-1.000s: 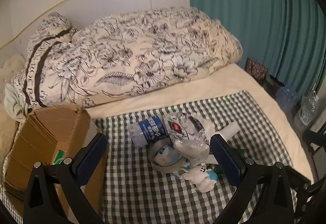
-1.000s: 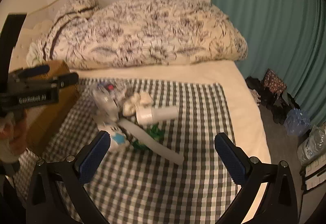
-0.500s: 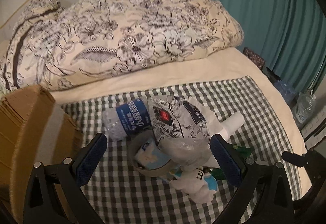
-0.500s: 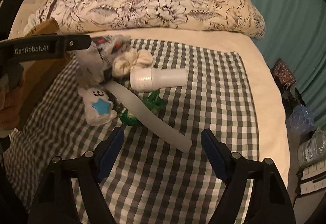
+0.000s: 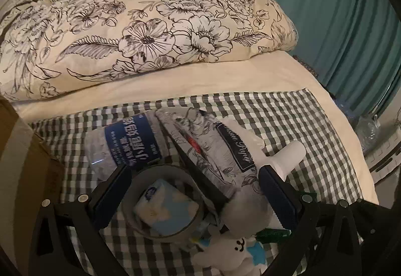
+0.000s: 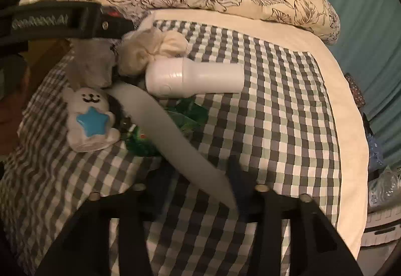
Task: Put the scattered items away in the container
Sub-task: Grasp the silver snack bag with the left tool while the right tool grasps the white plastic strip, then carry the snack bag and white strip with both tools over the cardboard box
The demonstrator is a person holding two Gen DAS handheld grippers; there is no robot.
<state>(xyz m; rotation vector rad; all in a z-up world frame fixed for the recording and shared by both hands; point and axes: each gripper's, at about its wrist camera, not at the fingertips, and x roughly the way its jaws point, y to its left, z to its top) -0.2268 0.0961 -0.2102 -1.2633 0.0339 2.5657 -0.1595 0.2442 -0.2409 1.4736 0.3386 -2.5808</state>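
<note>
A pile of items lies on the checked cloth [image 6: 275, 113]. In the left wrist view my left gripper [image 5: 193, 193] is open, its jaws either side of a tape roll [image 5: 163, 203] with a blue packet inside; a water bottle [image 5: 125, 145] and a tissue pack [image 5: 215, 150] lie just beyond. The cardboard box [image 5: 22, 175] stands at the left. In the right wrist view my right gripper [image 6: 198, 188] has its jaws narrowed around the near end of a long grey strip [image 6: 170, 133]; whether they touch it is blurred. A white bottle [image 6: 195, 80], a plush toy [image 6: 90, 118] and green wrappers [image 6: 190, 115] lie beside it.
A folded floral duvet [image 5: 150, 25] fills the back of the bed. A teal curtain [image 5: 338, 12] hangs on the right, with plastic bottles [image 6: 383, 188] on the floor beyond the bed's edge. A cream cloth bundle [image 6: 150, 47] sits behind the white bottle.
Both grippers have moved down and forward toward the pile. The right jaws have narrowed around the end of the grey strip. The left gripper now straddles the tape roll.
</note>
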